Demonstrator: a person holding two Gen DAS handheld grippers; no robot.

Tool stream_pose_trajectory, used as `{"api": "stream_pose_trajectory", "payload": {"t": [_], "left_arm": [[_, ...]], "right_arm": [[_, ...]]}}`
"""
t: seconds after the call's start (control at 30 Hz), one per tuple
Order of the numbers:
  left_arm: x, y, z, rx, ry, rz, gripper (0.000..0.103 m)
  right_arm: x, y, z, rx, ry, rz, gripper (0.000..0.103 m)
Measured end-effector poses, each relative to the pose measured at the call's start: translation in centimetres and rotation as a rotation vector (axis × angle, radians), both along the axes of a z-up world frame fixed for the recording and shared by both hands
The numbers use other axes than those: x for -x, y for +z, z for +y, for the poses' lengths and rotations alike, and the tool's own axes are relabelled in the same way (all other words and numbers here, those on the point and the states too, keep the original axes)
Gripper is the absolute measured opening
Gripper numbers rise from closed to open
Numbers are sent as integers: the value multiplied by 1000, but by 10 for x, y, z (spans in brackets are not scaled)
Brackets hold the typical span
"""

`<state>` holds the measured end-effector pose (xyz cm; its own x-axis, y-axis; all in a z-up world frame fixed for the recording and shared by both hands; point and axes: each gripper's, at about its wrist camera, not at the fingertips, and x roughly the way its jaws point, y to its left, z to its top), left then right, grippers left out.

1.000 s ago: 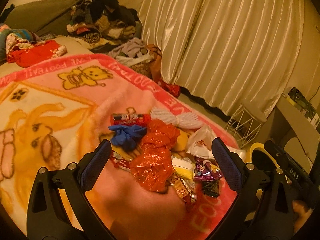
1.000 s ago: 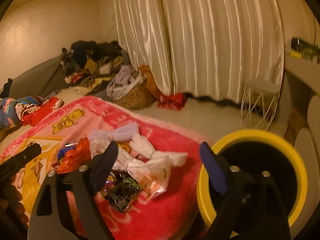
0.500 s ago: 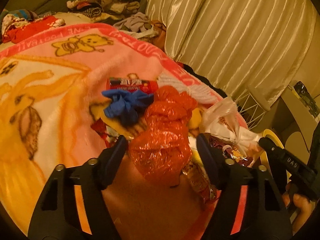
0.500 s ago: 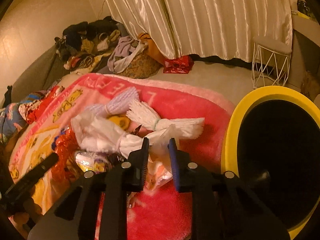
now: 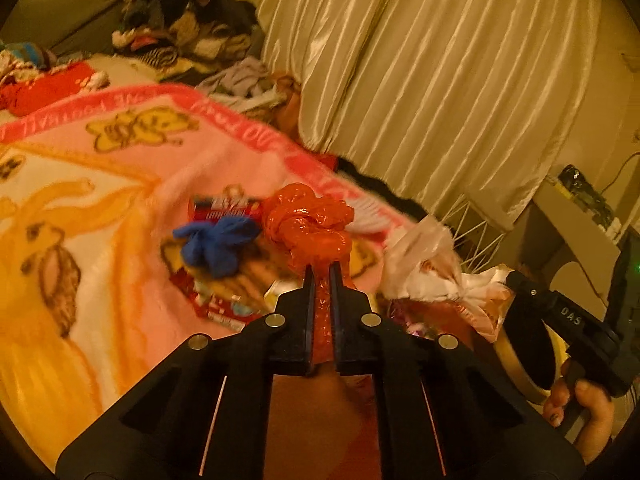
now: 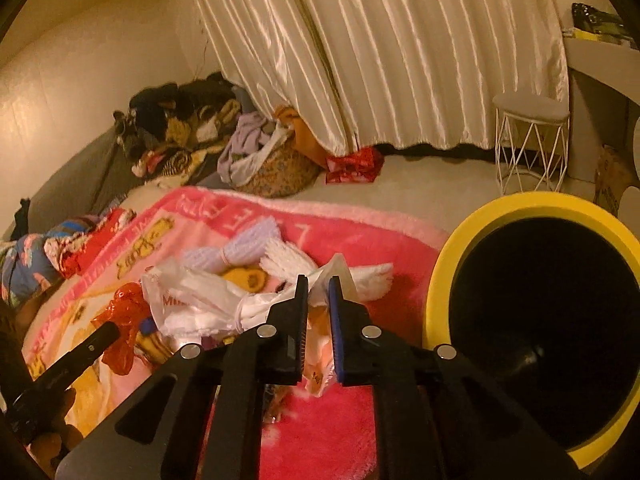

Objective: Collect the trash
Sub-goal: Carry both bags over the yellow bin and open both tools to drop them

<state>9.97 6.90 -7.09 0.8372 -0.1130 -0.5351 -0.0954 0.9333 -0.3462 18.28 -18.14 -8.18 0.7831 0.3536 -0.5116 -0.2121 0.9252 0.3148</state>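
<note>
Beside the yellow-rimmed black bin (image 6: 440, 280), your left gripper (image 5: 320, 270) pinches the crumpled orange plastic bag (image 5: 310, 226); your right gripper (image 6: 318, 280) pinches the white plastic bag (image 6: 200, 300).

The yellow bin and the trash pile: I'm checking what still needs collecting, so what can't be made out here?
- Yellow bin, right wrist view: inside is black shadow; contents unknown.
- Wrappers under the orange plastic bag, left wrist view: hidden by the left tool and blurred.
- White plastic bag: print partly folded away.
- Red package: label blurred.
</note>
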Motion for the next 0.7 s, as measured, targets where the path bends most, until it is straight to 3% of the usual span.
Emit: {"api": "stream_pose_trajectory", "payload": {"t": [0.47, 0.7], "left_arm": [[21, 49, -28, -11, -79, -136, 3], [24, 50, -41, -27, -117, -126, 3]], "right_arm": [[15, 32, -25, -28, -79, -113, 5], [13, 43, -36, -28, -143, -149, 5]]}}
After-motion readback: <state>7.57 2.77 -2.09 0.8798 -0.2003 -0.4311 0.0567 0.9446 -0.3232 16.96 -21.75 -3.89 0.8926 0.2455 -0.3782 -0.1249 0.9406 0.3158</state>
